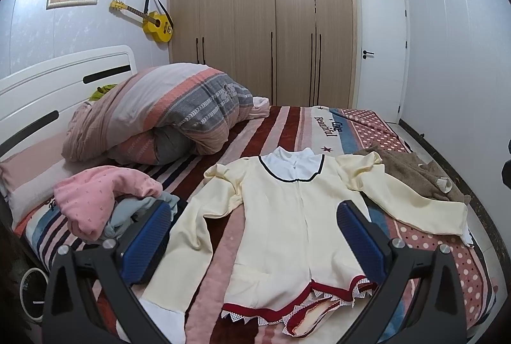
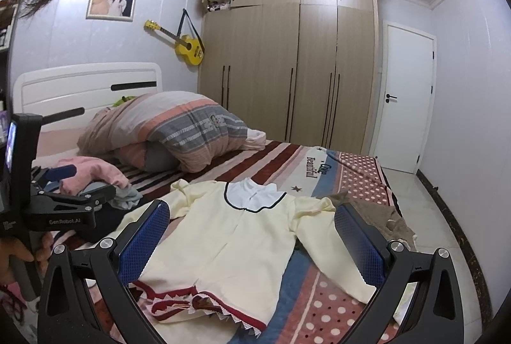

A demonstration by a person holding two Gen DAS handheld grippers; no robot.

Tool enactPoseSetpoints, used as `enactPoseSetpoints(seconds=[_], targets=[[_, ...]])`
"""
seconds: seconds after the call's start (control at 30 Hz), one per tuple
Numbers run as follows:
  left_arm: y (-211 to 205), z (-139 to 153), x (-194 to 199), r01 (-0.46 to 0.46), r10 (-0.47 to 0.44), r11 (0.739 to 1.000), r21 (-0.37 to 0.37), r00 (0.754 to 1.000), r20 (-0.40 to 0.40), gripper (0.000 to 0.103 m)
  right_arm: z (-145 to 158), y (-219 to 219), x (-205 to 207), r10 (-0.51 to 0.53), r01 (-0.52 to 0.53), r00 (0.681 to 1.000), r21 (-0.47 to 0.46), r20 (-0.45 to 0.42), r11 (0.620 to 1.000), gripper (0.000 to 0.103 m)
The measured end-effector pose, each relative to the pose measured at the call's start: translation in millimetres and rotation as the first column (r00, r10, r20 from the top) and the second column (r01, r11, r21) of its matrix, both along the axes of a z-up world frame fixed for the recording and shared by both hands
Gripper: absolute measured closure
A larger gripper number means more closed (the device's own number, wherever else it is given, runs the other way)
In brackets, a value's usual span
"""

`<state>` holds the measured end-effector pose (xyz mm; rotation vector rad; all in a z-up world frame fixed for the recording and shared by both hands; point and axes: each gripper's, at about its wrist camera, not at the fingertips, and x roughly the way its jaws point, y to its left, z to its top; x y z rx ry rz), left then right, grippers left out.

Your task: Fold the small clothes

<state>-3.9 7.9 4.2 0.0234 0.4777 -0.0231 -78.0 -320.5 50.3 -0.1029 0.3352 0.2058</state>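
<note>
A small cream dress [image 1: 281,225] with a white collar and red lace hem lies spread flat, back up, on the striped bed cover [image 1: 255,133], both sleeves out to the sides. It also shows in the right wrist view [image 2: 252,235]. My left gripper [image 1: 255,235] is open and empty, held above the dress body. My right gripper [image 2: 252,241] is open and empty, above the dress near its right sleeve [image 2: 335,251]. The left gripper also shows from the side in the right wrist view [image 2: 73,184], over the pink pile.
A pile of pink and light blue clothes [image 1: 105,203] lies left of the dress. A brown garment [image 1: 412,171] lies to its right. A rolled striped duvet [image 1: 159,110] sits by the headboard. The bed's right edge [image 2: 412,216] drops to a tiled floor.
</note>
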Motion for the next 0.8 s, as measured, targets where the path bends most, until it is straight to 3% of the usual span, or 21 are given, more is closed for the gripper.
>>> enactPoseSetpoints(seconds=[0.8], targets=[[3.2, 5.9, 3.1, 0.002, -0.002, 1.000, -0.004, 1.000, -0.007, 0.001, 1.3, -7.9, 1.9, -0.032, 0.032, 0.999, 0.005, 0.012, 0.999, 0.001]])
